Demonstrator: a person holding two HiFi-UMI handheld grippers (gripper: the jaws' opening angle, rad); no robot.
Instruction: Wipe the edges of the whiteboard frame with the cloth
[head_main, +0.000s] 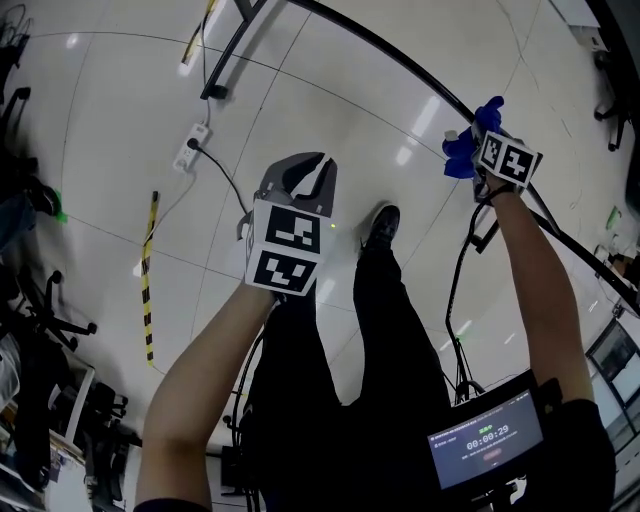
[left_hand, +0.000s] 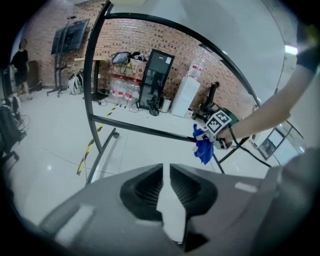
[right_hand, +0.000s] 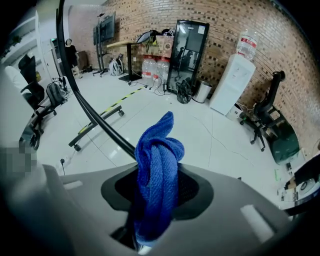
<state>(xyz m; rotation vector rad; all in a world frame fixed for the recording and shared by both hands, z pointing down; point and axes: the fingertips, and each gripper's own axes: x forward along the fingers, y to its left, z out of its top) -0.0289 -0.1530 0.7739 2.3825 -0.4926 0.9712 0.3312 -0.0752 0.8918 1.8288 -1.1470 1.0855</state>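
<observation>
right claw (head_main: 478, 135) clenched on blue cloth (head_main: 462, 155) at black frame bar (head_main: 390, 48), forearm stretched forward, left claw (head_main: 303, 178) clenched empty, angled down over floor (head_main: 100, 120)

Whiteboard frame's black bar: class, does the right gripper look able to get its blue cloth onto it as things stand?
Probably yes. The right gripper is shut on the blue cloth, which sits right at the black bar, apparently touching it, with nothing between them.
</observation>
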